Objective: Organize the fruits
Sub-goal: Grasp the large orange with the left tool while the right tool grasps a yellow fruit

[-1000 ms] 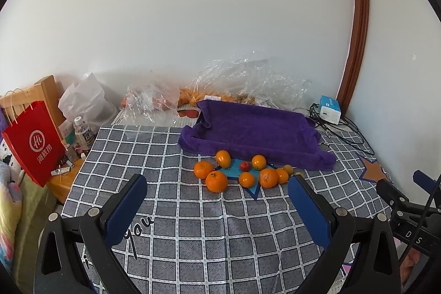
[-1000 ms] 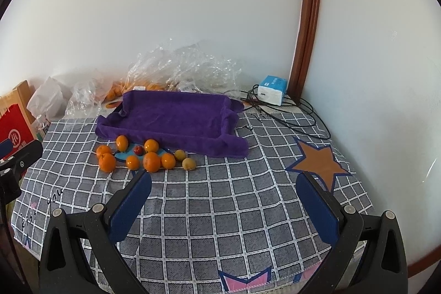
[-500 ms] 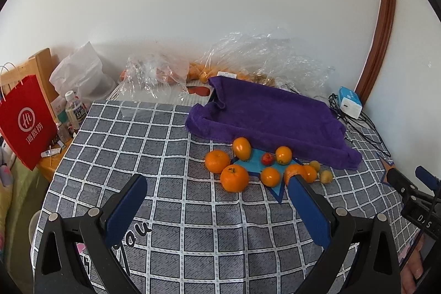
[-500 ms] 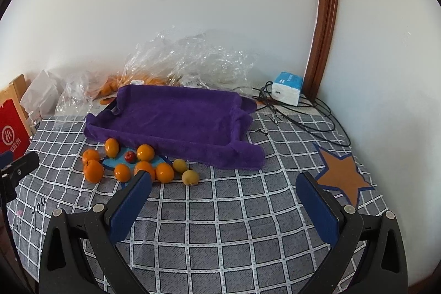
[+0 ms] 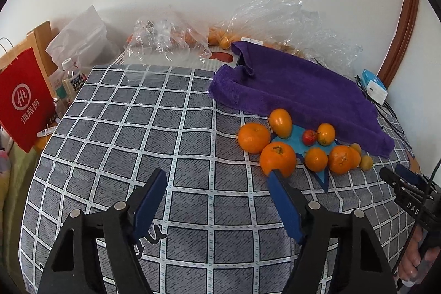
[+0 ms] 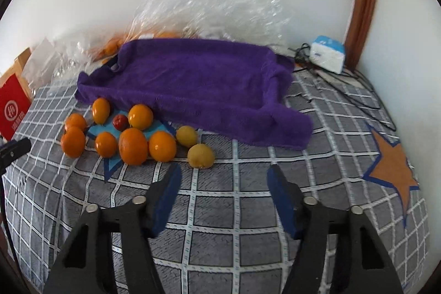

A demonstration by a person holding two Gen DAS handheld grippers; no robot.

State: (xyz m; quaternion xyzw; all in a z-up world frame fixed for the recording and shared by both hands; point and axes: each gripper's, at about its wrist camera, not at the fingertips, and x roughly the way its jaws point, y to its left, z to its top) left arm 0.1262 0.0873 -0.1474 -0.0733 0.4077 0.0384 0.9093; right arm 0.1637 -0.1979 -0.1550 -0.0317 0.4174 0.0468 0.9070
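Several oranges, a small red fruit and two yellow fruits lie in a cluster on the checked tablecloth, in front of a purple towel-lined tray. My left gripper is open and empty, its right finger tip just before the nearest orange. My right gripper is open and empty, just short of the yellow fruits. The right gripper also shows at the right edge of the left wrist view.
Clear plastic bags with more fruit lie against the wall behind the tray. A red paper bag and bottles stand off the table's left edge. A white-blue box with cables sits at the back right.
Both grippers have moved forward and down towards the fruit cluster, which now looks much larger. Both stay open, their fingers a little closer together.
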